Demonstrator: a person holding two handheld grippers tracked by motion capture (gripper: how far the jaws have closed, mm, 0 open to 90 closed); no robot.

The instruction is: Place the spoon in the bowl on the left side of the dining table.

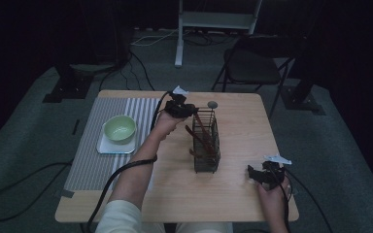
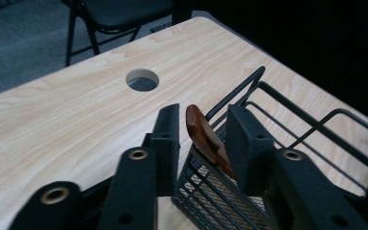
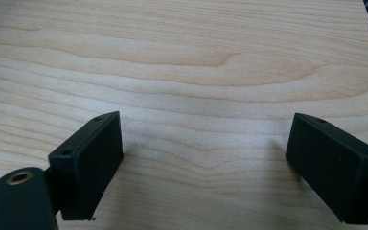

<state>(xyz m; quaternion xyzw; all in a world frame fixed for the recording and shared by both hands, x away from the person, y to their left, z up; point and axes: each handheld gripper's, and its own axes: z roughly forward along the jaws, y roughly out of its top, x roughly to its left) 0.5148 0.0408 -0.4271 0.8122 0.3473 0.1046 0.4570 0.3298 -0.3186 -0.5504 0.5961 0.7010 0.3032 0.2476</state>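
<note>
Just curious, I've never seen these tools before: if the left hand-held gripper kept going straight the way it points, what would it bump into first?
Probably the reddish-brown wooden utensil handle already between its jaws, sticking up from the black wire basket; beyond that, the light wooden table.

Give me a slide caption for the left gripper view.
Left gripper closing around a brown wooden utensil handle sticking out of the black wire basket.

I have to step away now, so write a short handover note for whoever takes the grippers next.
Left gripper: jaws either side of the brown wooden utensil handle that sticks out of the black wire basket; a gap shows on one side, so no firm grip yet.
Right gripper: open, idle over bare table.
Done: handle reached.
Left: grip it and lift it out. Green bowl sits on the tray.
</note>
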